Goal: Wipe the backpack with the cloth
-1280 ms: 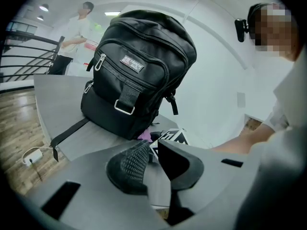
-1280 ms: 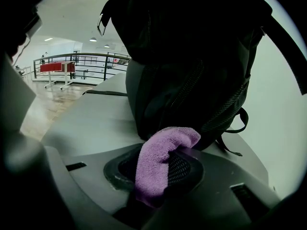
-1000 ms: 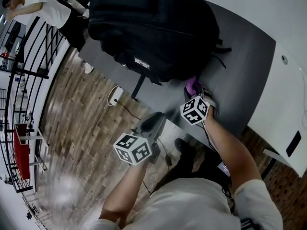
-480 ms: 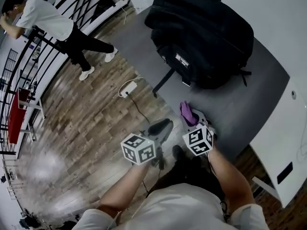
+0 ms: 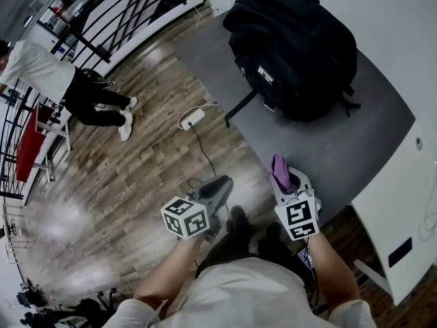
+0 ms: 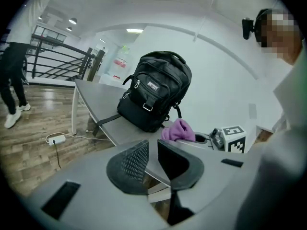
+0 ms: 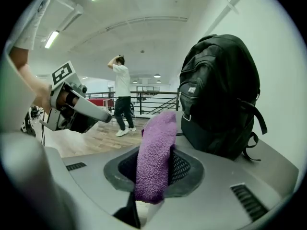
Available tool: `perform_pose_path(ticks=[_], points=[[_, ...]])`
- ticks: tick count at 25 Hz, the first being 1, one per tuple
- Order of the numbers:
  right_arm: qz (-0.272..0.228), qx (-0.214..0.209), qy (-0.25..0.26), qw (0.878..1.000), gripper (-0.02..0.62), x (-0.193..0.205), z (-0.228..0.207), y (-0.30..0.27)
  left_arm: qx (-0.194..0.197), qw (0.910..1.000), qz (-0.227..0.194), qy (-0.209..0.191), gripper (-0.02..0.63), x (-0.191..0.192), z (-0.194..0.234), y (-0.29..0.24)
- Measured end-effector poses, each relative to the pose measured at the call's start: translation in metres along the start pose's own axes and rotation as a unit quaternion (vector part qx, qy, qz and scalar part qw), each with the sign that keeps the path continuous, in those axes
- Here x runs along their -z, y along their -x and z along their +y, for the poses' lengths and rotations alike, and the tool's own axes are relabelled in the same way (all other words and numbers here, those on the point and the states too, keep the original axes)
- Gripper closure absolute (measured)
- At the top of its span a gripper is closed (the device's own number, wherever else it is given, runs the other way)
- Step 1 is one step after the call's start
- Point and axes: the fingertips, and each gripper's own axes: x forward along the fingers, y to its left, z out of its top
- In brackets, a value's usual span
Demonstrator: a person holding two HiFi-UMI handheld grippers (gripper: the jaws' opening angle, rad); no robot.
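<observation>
Backpack (image 5: 293, 46) first: the black bag stands in the upper right of your head view, on the grey table (image 5: 355, 149), upright with its front pockets facing you. Its zips look closed, so whatever it carries is hidden, and one strap (image 5: 240, 108) hangs over the table's near edge. Your right gripper (image 7: 153, 164) is clenched on the purple cloth (image 7: 154, 152), which sticks up out of the jaws as a thick folded roll (it blocks most of the gap in the right gripper view). In the head view that gripper sits low and right of centre over the table's near corner, well apart from the bag. Your left gripper (image 6: 152, 152) is low centre in the head view, over the wooden floor (image 5: 136, 176) just off the table; its jaws stand a narrow slot apart with nothing between them. A white power strip (image 5: 192, 119) lies on the floor left of the table, and a person (image 5: 48, 80) stands by the railing at the upper left.
</observation>
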Motion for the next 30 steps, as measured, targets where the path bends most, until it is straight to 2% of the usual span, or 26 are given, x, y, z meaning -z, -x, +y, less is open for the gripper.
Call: perform_pose_path(ticks=[4,8,11,15,17,20,25,30], points=[[-0.013,0.037,-0.034,0.999,0.499,-0.004,-0.008,0.023,0.012,0.9998,0.002,-0.016,0.565,-0.012,0.005,0.008],[-0.028,0.097,-0.062,0.993,0.499,-0.014,-0.01,0.03,0.049,0.9973,0.015,-0.053,0.565,-0.029,0.027,0.012],[-0.035,0.151,-0.085,0.984,0.499,-0.02,-0.001,0.029,0.086,0.9928,0.028,-0.079,0.565,-0.041,0.053,0.022],[-0.03,0.25,-0.127,0.959,0.499,-0.002,0.037,0.025,0.166,0.9767,0.064,-0.12,0.565,-0.033,0.101,0.034],[-0.032,0.287,-0.153,0.945,0.499,0.008,0.062,0.016,0.19,0.9688,0.085,-0.135,0.565,-0.027,0.131,0.046],[-0.034,0.323,-0.185,0.928,0.499,0.004,0.099,0.019,0.213,0.9609,0.106,-0.142,0.565,-0.026,0.158,0.069],[-0.026,0.378,-0.205,0.902,0.499,0.001,0.149,0.048,0.251,0.9497,0.115,-0.148,0.565,-0.029,0.164,0.091],[-0.04,0.405,-0.216,0.887,0.499,-0.004,0.188,0.067,0.271,0.9437,0.117,-0.149,0.565,-0.02,0.16,0.115]])
